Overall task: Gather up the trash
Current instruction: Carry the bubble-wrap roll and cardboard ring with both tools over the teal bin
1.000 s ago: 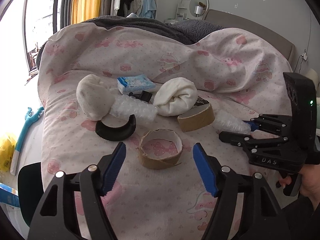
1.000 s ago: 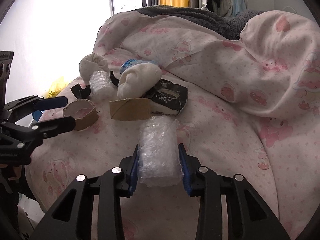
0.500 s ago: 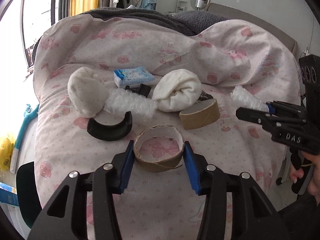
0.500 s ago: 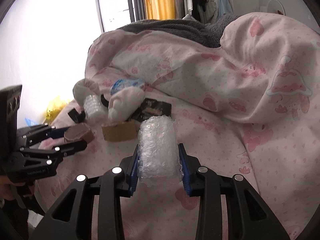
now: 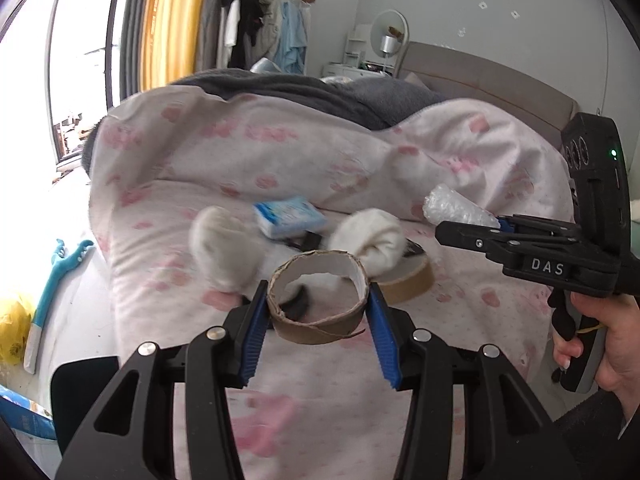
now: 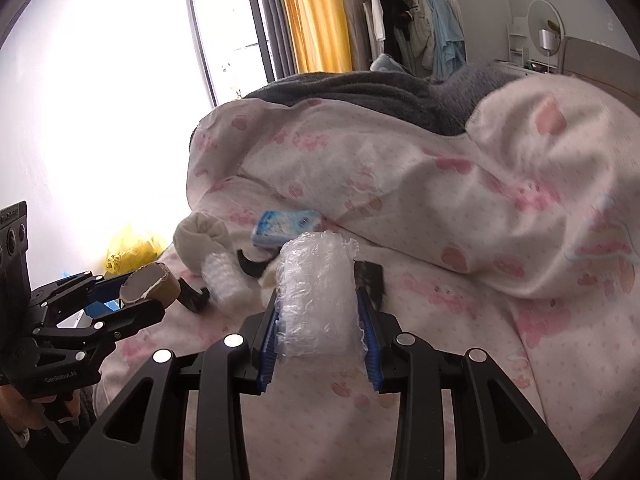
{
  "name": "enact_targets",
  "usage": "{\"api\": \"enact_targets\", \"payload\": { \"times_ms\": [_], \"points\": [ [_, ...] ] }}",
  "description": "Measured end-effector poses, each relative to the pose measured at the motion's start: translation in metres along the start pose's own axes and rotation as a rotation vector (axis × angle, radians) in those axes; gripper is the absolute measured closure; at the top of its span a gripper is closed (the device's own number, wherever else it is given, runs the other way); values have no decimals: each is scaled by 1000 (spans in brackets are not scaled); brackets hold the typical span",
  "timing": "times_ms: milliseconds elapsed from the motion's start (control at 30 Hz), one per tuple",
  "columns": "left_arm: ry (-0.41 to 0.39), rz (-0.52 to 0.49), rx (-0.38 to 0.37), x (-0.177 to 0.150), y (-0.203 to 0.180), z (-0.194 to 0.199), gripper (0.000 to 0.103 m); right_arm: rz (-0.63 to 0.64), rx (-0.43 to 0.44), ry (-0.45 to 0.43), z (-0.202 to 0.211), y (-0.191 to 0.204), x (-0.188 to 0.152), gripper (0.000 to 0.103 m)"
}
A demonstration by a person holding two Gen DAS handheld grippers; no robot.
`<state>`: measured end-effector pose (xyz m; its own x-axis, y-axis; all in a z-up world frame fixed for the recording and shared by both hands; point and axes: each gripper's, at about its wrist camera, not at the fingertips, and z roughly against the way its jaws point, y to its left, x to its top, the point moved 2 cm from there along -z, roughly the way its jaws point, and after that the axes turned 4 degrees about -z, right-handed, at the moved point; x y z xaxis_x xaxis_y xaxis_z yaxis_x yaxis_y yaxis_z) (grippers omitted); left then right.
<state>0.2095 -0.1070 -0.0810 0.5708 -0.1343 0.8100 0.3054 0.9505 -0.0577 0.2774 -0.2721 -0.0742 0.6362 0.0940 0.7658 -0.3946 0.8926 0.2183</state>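
Note:
My left gripper (image 5: 318, 310) is shut on a brown cardboard tape ring (image 5: 318, 280) and holds it above the pink-patterned bed cover; the ring also shows in the right wrist view (image 6: 150, 284). My right gripper (image 6: 318, 322) is shut on a roll of clear bubble wrap (image 6: 318, 292), lifted off the bed; it shows in the left wrist view (image 5: 454, 210) at the right. On the bed lie a second cardboard ring (image 5: 412, 280), a second bubble-wrap roll (image 6: 224, 278), two white balled socks (image 5: 222, 248) (image 5: 372, 240), a blue tissue pack (image 5: 290, 216) and black curved pieces (image 6: 250, 266).
The pink bed cover (image 5: 320, 152) bulges high at the back, with a grey blanket (image 5: 320, 94) behind it. A yellow bag (image 6: 132, 250) lies on the floor left of the bed. A blue brush (image 5: 52, 280) lies by the bed's left edge.
My left gripper closed on the cardboard ring and lifted it off the bed. My right gripper rose further with the bubble wrap. Both views tilted upward.

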Motion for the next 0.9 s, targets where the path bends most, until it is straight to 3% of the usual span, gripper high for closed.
{"api": "enact_targets", "payload": {
  "times_ms": [433, 900],
  "points": [
    [9, 98, 123, -2, 93, 13, 52, 57, 64, -9, -31, 78, 25, 67],
    [169, 139, 220, -53, 166, 16, 52, 150, 160, 31, -73, 178, 35, 67]
  ]
}}
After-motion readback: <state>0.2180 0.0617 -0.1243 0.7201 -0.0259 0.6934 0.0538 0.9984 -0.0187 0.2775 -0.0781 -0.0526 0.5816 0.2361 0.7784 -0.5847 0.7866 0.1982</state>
